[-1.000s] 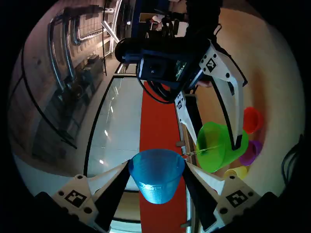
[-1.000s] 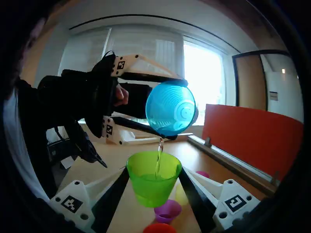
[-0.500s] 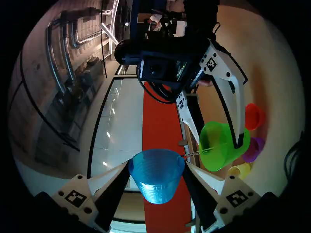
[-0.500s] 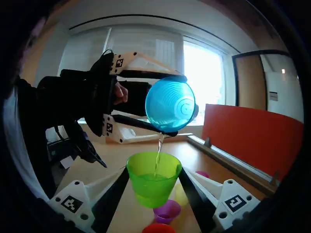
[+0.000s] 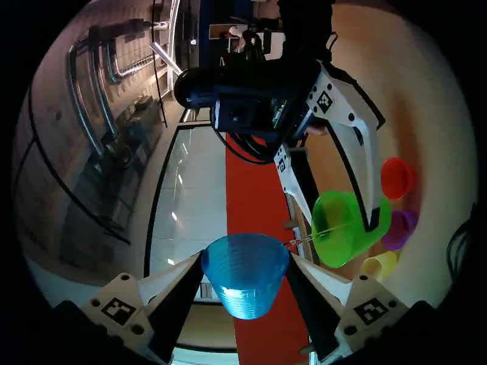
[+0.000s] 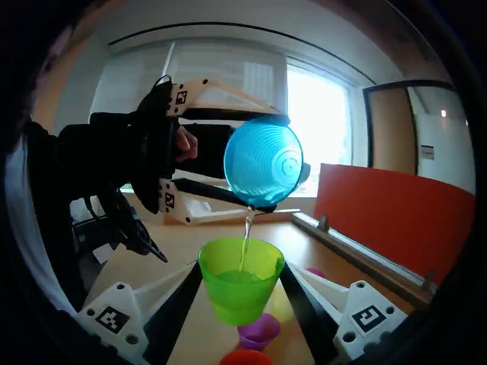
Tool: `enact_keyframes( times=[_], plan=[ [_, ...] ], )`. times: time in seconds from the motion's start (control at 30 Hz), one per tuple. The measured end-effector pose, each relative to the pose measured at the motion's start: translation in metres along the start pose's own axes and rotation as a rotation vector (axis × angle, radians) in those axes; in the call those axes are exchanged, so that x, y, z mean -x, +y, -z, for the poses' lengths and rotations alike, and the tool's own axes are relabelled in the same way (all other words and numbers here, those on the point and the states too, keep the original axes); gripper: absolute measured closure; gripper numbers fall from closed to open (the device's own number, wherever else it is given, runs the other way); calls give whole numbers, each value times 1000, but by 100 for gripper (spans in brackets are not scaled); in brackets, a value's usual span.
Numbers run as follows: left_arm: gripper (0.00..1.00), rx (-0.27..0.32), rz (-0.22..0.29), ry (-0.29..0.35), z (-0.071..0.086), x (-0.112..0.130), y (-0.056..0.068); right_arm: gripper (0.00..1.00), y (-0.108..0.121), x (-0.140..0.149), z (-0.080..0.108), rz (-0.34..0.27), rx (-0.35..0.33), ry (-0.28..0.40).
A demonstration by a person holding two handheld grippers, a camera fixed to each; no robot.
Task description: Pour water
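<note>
My left gripper point(image 5: 245, 263) is shut on a translucent blue cup point(image 5: 245, 283). In the right gripper view the left gripper point(image 6: 268, 163) holds that blue cup point(image 6: 263, 163) tipped on its side, above and just behind a green cup point(image 6: 241, 286). A thin stream of water point(image 6: 245, 234) runs from the blue cup's lower rim into the green cup, which holds some water. My right gripper point(image 6: 241, 267) is shut on the green cup and keeps it upright. The left gripper view shows the right gripper point(image 5: 341, 222) holding the green cup point(image 5: 347, 228) at the right.
Orange point(image 5: 397, 177), purple point(image 5: 399, 230) and yellow point(image 5: 378, 264) cups stand on the wooden table point(image 6: 176, 243) under the green cup. A red partition point(image 6: 395, 213) runs along the table's far side. A hand point(image 6: 185, 143) and a dark sleeve hold the left gripper.
The blue cup has risen slightly and tipped a little more. Water keeps running into the green cup, which has stayed in place.
</note>
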State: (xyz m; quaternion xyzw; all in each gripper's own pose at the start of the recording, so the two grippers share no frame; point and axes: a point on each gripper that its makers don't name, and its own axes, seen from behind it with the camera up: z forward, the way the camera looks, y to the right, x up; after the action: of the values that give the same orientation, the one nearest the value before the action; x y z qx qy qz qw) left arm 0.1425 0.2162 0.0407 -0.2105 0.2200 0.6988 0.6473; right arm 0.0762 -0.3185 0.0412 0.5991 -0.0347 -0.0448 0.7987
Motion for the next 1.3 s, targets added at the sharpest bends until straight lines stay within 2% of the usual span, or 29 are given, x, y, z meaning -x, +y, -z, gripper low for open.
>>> enact_keyframes(
  times=[0.37,0.77,1.07,1.17,1.3],
  plan=[
    [11,1,-9,0,2,-6,7,9,0,-1,3,2,4,4],
    [11,-16,24,-5,-2,1,-4,9,0,-2,4,4,10,4],
    [11,-28,120,-26,0,11,-5,9,-1,-4,3,10,13,1],
    [11,-27,161,-31,1,13,-4,9,0,-4,4,13,16,3],
    [11,-32,241,-37,0,17,-4,9,0,-4,5,15,22,4]
  ],
)
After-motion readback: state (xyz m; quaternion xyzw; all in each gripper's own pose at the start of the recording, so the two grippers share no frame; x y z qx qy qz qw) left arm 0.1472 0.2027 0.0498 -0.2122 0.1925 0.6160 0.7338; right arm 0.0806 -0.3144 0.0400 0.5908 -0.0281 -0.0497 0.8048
